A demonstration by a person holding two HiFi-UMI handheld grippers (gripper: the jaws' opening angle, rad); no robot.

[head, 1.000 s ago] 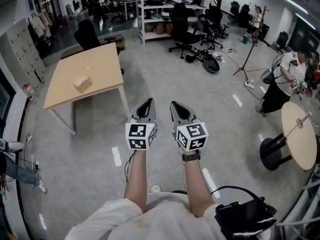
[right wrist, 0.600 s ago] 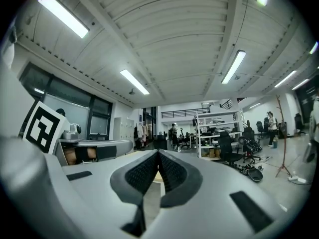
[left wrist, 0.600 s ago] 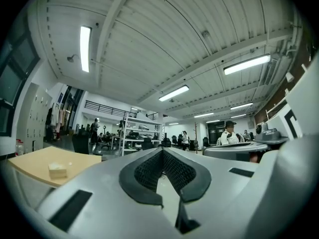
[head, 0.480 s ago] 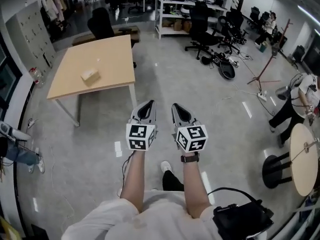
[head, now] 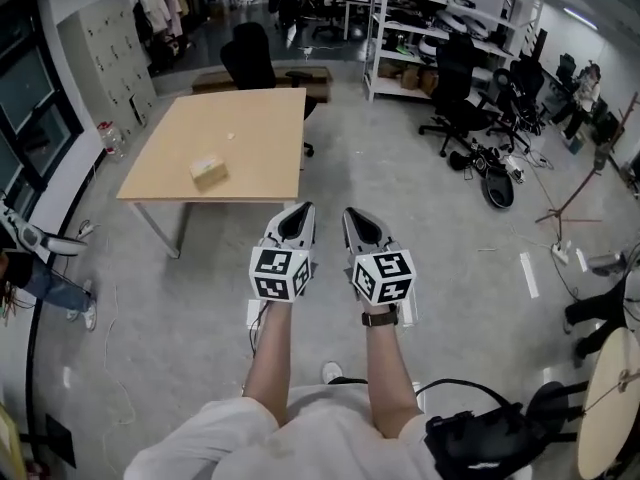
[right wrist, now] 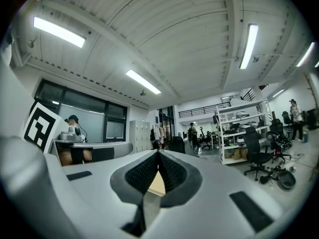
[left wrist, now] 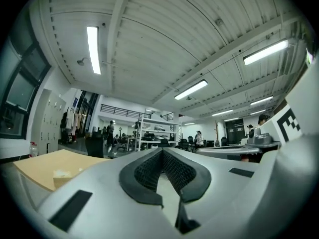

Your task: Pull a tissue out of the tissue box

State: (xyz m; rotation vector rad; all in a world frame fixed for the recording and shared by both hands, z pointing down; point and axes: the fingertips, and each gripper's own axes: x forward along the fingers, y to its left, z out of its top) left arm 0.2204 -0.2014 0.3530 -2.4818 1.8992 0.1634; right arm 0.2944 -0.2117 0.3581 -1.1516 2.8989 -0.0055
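1. Head view: tissue box (head: 208, 172) on wooden table (head: 255, 128), well ahead and to the left of both grippers, well apart from them; long side roughly across the view. Nearer one: left gripper (head: 299, 209), with right gripper (head: 351, 213) just beside it, both over floor (head: 180, 298). Office chair (head: 250, 56) beyond the table, not in the way; only floor and the table's near edge between.
2. Left gripper view: jaws closed tip to tip, nothing held. Tissue box (left wrist: 63, 175) low at left on the table, far off.
3. Right gripper view: jaws pressed together, empty; sliver of tabletop behind them, tissue box not seen. Probably needs a walk forward-left before any reach.
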